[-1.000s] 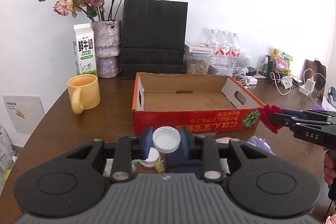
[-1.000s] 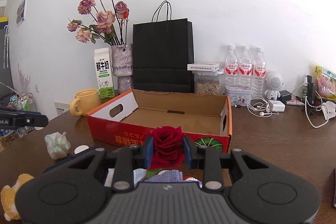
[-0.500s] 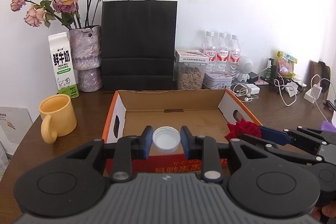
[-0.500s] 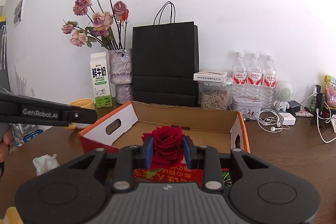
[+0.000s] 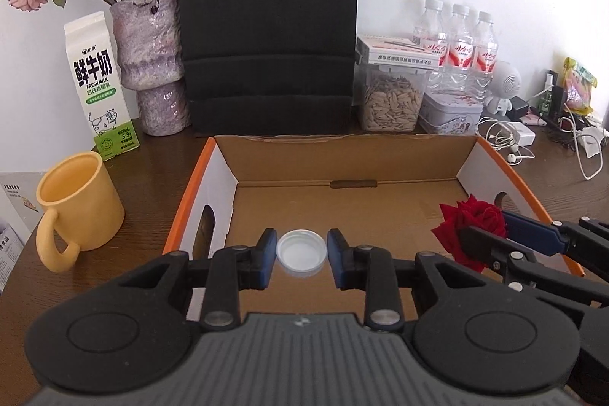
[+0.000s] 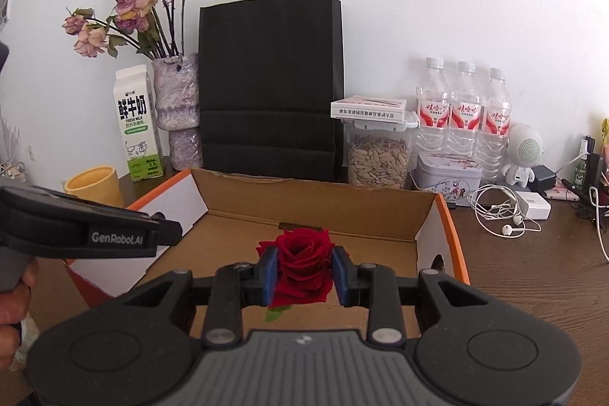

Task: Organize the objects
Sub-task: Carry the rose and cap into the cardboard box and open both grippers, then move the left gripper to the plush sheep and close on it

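My left gripper is shut on a white round lid and holds it over the near left part of the open cardboard box. My right gripper is shut on a red rose and holds it over the box, toward its right side. In the left wrist view the rose and the right gripper show at the right, near the box's right wall. The box floor looks bare.
A yellow mug stands left of the box. Behind it are a milk carton, a vase of dried roses, a black paper bag, a seed jar, water bottles, a tin and cables at the right.
Both grippers have risen from in front of the box and moved forward over it. The lid and the rose stay gripped. The box now shows from above.
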A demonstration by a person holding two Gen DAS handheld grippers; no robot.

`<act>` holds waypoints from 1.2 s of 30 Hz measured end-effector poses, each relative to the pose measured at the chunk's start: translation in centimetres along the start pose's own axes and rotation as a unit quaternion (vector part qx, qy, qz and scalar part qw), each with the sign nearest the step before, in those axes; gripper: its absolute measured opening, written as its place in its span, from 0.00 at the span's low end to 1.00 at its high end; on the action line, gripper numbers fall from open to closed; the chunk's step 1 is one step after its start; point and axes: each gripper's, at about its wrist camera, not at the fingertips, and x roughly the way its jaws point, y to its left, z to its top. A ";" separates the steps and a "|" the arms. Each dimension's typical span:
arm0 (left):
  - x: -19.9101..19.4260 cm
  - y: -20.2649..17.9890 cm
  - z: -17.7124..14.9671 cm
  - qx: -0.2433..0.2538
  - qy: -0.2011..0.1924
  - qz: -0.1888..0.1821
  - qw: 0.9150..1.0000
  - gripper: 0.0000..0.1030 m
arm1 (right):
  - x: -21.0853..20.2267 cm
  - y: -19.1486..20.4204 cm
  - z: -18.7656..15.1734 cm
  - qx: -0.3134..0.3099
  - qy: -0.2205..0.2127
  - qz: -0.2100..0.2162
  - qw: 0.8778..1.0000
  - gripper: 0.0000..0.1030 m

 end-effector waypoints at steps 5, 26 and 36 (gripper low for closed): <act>0.9 0.5 -0.5 -0.017 -0.001 -0.002 1.000 0.87 | 1.0 -0.3 -0.8 0.002 0.012 -0.006 1.000 0.63; -5.0 1.9 -1.4 -0.022 -0.058 -0.001 0.998 1.00 | -5.2 0.7 -1.0 -0.005 -0.035 -0.010 0.999 1.00; -11.5 2.9 -4.3 -0.023 -0.090 -0.016 0.996 1.00 | -12.0 1.7 -3.6 -0.016 -0.064 -0.008 0.998 1.00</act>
